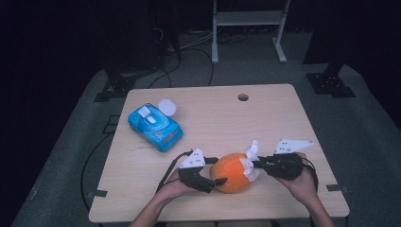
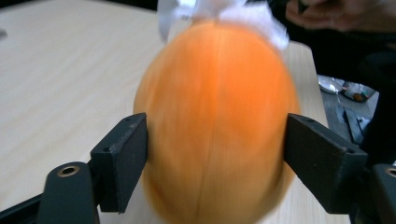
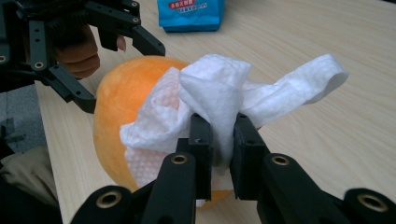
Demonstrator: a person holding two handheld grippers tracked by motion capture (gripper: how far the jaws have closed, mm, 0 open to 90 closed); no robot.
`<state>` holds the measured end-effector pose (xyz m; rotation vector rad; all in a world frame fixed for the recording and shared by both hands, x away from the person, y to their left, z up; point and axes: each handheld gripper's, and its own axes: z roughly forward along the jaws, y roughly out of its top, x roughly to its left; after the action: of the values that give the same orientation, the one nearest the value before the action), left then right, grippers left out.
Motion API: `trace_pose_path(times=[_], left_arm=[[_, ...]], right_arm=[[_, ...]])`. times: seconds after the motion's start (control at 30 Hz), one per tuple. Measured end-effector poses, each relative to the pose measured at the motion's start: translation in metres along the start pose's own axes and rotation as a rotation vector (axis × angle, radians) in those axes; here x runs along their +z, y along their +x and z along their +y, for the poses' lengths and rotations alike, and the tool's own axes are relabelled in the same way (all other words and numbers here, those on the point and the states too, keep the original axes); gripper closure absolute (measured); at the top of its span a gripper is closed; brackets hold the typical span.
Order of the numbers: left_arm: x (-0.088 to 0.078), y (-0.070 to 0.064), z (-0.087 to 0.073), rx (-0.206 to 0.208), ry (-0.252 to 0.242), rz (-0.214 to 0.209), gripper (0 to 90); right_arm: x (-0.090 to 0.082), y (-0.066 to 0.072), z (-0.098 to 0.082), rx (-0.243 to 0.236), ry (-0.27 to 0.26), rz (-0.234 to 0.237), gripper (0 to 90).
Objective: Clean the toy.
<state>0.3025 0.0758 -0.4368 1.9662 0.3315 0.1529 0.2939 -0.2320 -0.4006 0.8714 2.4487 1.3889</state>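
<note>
Two claws at work: my left claw (image 1: 213, 172) loosely brackets the smooth, roll-prone orange ball (image 1: 232, 172) at its widest part; my right claw (image 1: 256, 163) pinches a soft wipe (image 3: 210, 95).

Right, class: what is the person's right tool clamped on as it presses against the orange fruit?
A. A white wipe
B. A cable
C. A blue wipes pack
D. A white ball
A: in the right gripper view the right tool has its jaws shut on a crumpled white wipe lying against the orange fruit.
</note>
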Motion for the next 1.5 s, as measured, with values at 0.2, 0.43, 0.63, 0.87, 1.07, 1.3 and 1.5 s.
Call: trace_pose_path(times=[0.2, 0.43, 0.63, 0.87, 1.07, 1.3, 1.5], left_arm=[[0.0, 0.005, -0.008, -0.025, 0.006, 0.032, 35.9], [-0.007, 0.015, -0.014, -0.063, -0.002, 0.035, 36.9], [-0.005, 0.012, -0.011, -0.035, 0.001, 0.033, 36.5], [-0.001, 0.004, -0.006, -0.001, 0.002, 0.024, 35.9], [0.009, -0.01, 0.003, 0.065, 0.003, -0.001, 35.5], [0.006, -0.004, 0.001, 0.01, 0.012, 0.0, 15.0], [0.018, 0.0, -0.012, -0.019, 0.023, -0.035, 10.4]], right_arm=[[0.005, -0.003, 0.0, 0.015, -0.005, 0.0, 79.6], [0.013, -0.013, -0.017, 0.056, 0.082, 0.001, 79.7], [0.007, -0.006, -0.004, 0.036, 0.018, 0.006, 79.6], [0.004, -0.012, -0.008, 0.071, 0.05, 0.01, 79.4], [-0.004, 0.005, 0.014, 0.011, -0.042, 0.036, 79.3], [0.001, -0.008, 0.0, 0.03, 0.015, 0.006, 79.1], [-0.004, -0.021, -0.008, 0.083, 0.018, 0.016, 79.0]])
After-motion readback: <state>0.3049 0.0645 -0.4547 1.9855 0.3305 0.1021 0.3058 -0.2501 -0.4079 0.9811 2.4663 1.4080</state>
